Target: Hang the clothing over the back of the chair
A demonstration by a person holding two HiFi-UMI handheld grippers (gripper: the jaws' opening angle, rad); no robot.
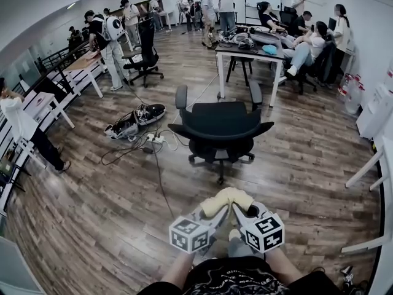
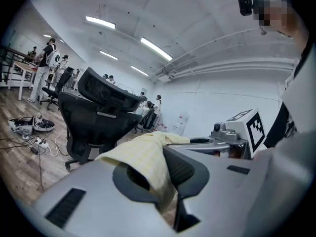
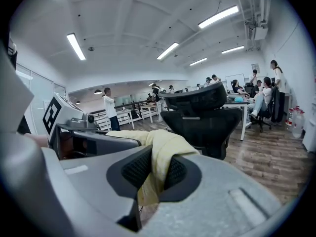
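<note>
The wooden floor [image 1: 92, 214] runs the length of a long office. People stand and sit along the far end, some around a white table [image 1: 245, 54] piled with gear. In the open middle of the room stands a black office chair [image 1: 221, 125] on a wheeled base, with its seat facing the person and its back on the far side. It stands apart from the person holding the grippers, with bare floor between them. To the chair's left, a tangle of cables and a power strip [image 1: 153, 140] lies on the boards, beside some dark equipment [image 1: 135, 121].

Near the bottom of the head view, the left gripper [image 1: 209, 211] and the right gripper [image 1: 242, 212] are held side by side and angled toward the chair. Their marker cubes [image 1: 190, 233] sit just in front of the person's forearms. Between the two grippers is the clothing [image 1: 227, 198], a pale yellow piece bunched up across both tips.

In the left gripper view, the jaws are clamped on a fold of the yellow fabric [image 2: 143, 157]. It drapes over the near jaw and hangs down through the gap, with the chair [image 2: 94, 117] behind it to the left. In the right gripper view, the jaws likewise pinch the cloth [image 3: 160, 152] between their ribbed pads, with a tail of it hanging below. The chair [image 3: 202, 117] stands straight ahead.
</note>
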